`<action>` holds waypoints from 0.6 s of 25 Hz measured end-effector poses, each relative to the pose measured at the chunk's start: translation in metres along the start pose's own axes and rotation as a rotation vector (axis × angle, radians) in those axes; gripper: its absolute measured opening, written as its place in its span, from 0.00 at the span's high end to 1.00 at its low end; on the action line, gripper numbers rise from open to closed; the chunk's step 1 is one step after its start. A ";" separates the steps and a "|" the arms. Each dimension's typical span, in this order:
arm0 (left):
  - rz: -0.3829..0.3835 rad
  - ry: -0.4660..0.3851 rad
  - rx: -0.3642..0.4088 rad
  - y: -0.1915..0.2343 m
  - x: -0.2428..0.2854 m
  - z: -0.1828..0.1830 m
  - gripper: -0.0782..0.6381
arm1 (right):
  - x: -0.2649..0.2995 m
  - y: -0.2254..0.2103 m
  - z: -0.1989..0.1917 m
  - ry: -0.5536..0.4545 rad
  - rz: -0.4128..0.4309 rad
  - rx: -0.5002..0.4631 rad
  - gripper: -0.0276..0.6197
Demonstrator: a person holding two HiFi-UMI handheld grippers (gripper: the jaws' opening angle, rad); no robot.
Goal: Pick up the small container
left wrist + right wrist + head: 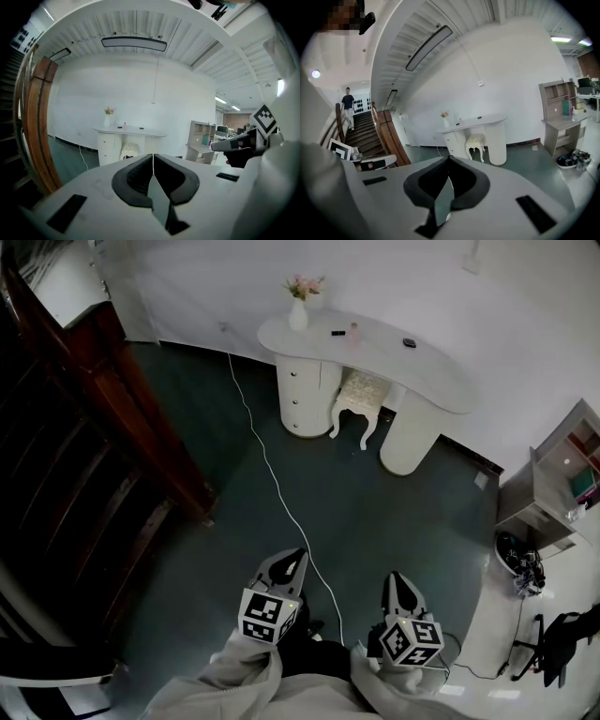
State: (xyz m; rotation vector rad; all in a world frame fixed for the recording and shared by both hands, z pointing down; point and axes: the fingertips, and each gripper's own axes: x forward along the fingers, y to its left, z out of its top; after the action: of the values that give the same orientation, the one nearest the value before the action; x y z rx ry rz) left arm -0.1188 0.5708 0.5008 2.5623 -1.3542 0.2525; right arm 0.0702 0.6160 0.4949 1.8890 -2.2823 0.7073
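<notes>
A small pinkish container [354, 331] stands on the white curved dressing table [441, 381] far across the room, between two small dark items and near a white vase of flowers [299, 307]. Both grippers are held low and close to the person's body, far from the table. My left gripper [299, 553] is shut with nothing in it; in the left gripper view its jaws [153, 155] meet, pointing toward the table [140, 132]. My right gripper [395, 577] is likewise shut and empty [449, 158], with the table [487, 123] ahead of it.
A white stool [361, 392] sits under the table. A white cable [272, 470] runs over the dark green floor. A wooden staircase [84, 446] fills the left, with a person [348, 105] on it. On the right are a shelf unit [558, 479], a basket [520, 561] and a black chair [562, 643].
</notes>
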 end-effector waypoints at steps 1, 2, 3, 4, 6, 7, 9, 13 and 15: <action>-0.003 0.000 0.005 -0.002 -0.004 -0.001 0.86 | -0.004 0.001 -0.003 -0.003 -0.003 0.005 0.88; -0.006 0.001 0.011 -0.003 -0.007 -0.002 0.86 | -0.006 0.002 -0.005 -0.005 -0.006 0.009 0.88; -0.007 0.002 0.014 -0.003 -0.009 -0.002 0.86 | -0.008 0.004 -0.007 -0.007 -0.009 0.012 0.88; -0.007 0.002 0.016 -0.003 -0.011 -0.002 0.86 | -0.009 0.004 -0.008 -0.008 -0.011 0.015 0.88; -0.005 0.000 0.013 -0.003 -0.011 -0.002 0.86 | -0.010 0.004 -0.008 -0.011 -0.013 0.010 0.88; -0.004 0.000 0.012 -0.002 -0.009 -0.002 0.86 | -0.009 0.004 -0.007 -0.013 -0.015 0.004 0.88; -0.005 -0.001 0.009 0.003 -0.001 -0.002 0.86 | -0.002 0.003 -0.006 -0.016 -0.017 -0.003 0.88; 0.002 -0.011 0.008 0.015 0.022 0.002 0.86 | 0.020 -0.003 -0.003 -0.010 -0.012 -0.007 0.88; 0.006 -0.012 0.010 0.024 0.040 0.010 0.86 | 0.036 -0.009 0.007 -0.012 -0.016 -0.009 0.88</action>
State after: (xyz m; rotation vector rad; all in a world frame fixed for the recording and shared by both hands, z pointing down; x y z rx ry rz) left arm -0.1165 0.5234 0.5045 2.5718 -1.3691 0.2455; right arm 0.0725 0.5794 0.5038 1.9102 -2.2713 0.6841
